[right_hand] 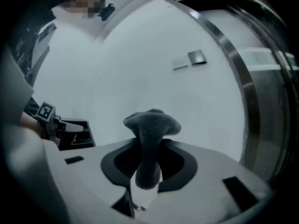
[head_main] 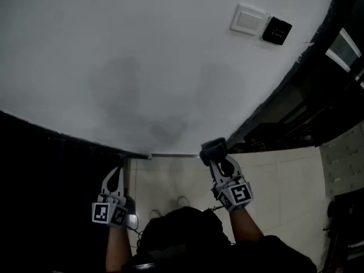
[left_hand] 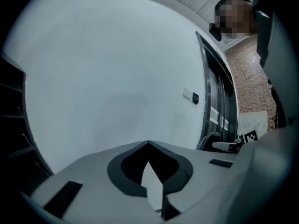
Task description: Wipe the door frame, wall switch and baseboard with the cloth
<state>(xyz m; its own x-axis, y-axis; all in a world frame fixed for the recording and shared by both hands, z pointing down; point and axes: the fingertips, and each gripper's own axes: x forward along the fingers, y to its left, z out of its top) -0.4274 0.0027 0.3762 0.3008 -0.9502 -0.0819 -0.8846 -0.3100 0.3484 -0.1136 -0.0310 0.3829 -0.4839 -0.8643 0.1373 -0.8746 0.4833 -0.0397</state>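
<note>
Low at the white wall (head_main: 142, 50), cloth (right_hand: 150, 125) clamped in the right gripper (right_hand: 148, 149) was judged best pressed flat along the baseboard (head_main: 173, 155); left gripper (left_hand: 148, 147) closed, empty.

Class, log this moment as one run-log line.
left gripper: shut, empty | right gripper: shut on cloth | cloth: low, near base of wall | wall switch: far from both grippers

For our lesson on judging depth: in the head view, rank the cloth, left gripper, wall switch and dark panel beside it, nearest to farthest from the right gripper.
1. Cloth, clamped in the right gripper.
2. Left gripper, off to its left, low down.
3. Wall switch and dark panel, side by side high on the wall: too close to call.
</note>
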